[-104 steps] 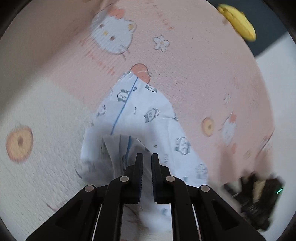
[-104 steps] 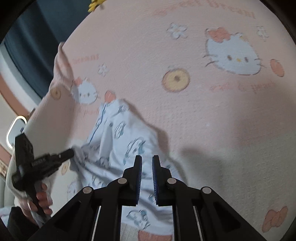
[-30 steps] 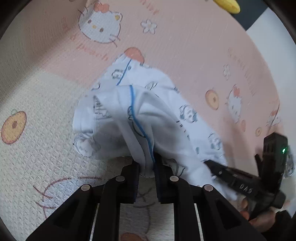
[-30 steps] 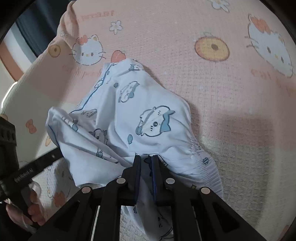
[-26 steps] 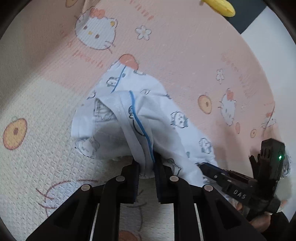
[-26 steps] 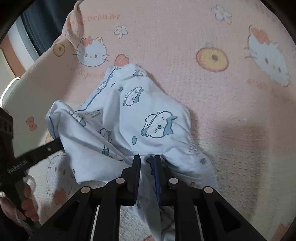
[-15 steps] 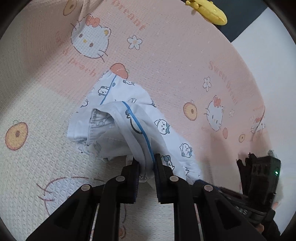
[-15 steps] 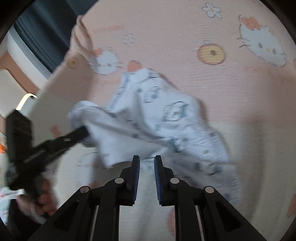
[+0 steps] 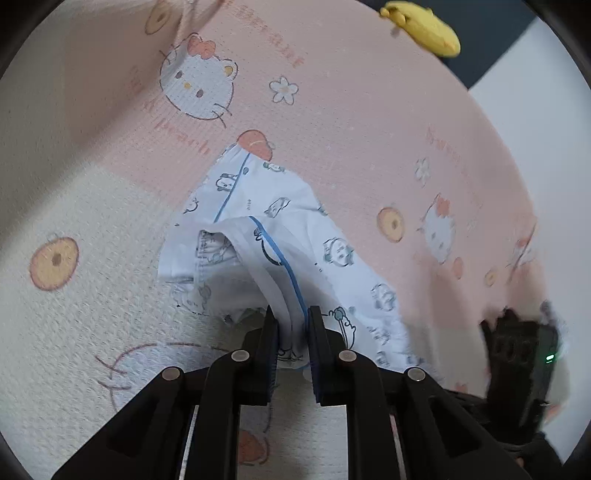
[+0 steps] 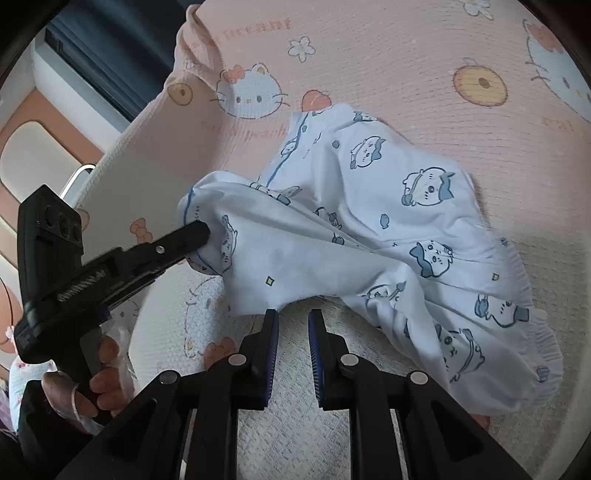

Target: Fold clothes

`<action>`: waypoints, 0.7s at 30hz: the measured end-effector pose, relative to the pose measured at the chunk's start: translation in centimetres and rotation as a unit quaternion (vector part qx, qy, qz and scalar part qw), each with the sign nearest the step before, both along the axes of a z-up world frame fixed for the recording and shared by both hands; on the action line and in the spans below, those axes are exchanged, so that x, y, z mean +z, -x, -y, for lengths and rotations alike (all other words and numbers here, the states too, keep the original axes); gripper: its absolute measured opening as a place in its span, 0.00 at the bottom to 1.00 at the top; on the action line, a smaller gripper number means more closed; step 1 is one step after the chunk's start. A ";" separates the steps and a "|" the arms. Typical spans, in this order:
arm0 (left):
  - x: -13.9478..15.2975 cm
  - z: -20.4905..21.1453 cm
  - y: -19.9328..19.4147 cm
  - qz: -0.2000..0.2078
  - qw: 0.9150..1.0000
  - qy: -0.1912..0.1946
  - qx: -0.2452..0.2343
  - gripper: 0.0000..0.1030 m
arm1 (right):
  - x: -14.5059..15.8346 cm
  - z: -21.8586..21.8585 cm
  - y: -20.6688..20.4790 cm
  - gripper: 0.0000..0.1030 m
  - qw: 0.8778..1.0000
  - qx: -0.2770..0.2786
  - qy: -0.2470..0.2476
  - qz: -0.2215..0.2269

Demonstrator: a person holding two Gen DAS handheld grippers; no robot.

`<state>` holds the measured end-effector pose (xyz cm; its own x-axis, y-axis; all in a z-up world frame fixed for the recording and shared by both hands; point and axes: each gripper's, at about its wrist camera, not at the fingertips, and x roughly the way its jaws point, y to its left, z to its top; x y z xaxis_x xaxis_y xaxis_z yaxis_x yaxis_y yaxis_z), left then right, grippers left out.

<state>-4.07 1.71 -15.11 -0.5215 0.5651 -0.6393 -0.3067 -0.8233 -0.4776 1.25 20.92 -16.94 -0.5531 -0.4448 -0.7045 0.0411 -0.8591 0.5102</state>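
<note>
Evidently the right gripper [image 10: 291, 332] has let go: a second ago its fingers were pinched on the hem of the printed garment [image 10: 369, 229], and now we find them parted with nothing between them, the cloth's lower edge hanging just above the tips at lower centre of the right wrist view. The left gripper [image 9: 291, 332] keeps its hold; we see a blue-piped fold [image 9: 280, 258] clamped between its nearly closed fingers at lower centre of the left wrist view, and in the right wrist view the same tool [image 10: 110, 266] bites the cloth's left corner at mid-left. The garment lies bunched across the middle of both views on the pink cartoon-print blanket [image 10: 406, 55], one end lifted, the gathered cuff [image 10: 524, 332] slumped at lower right. A yellow toy [image 9: 424, 26] sits at the top right, well apart. We judge the fold unfinished: with one corner freed, the right gripper likely needs a fresh grasp point before the cloth can be squared.
</note>
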 end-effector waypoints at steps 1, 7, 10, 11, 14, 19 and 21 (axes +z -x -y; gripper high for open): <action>0.1 0.1 0.0 -0.003 1.000 0.003 0.004 0.12 | 0.1 0.0 -0.1 0.20 1.000 0.001 -0.001 -0.004; 1.4 0.6 -0.8 -0.033 0.999 0.027 0.004 0.11 | 0.8 0.3 -0.7 0.37 1.000 0.008 -0.012 -0.027; 1.6 0.8 -1.0 -0.037 0.999 0.034 0.000 0.11 | 0.5 0.1 -0.3 0.37 1.000 0.008 0.015 -0.019; 1.5 0.9 -1.1 -0.036 0.999 0.037 0.002 0.11 | 0.2 -0.1 -0.1 0.37 0.999 0.006 0.032 -0.013; 1.0 1.5 -1.1 -0.025 0.999 0.030 0.009 0.11 | -0.9 -0.7 0.7 0.37 0.995 -0.005 0.095 0.002; 0.6 2.1 -1.2 -0.017 0.999 0.032 0.012 0.11 | -2.5 -1.6 1.6 0.36 0.984 -0.037 0.174 0.002; 0.5 2.3 -1.0 -0.007 0.999 0.036 0.016 0.11 | -2.8 -1.1 1.5 0.18 0.985 -0.035 0.171 0.002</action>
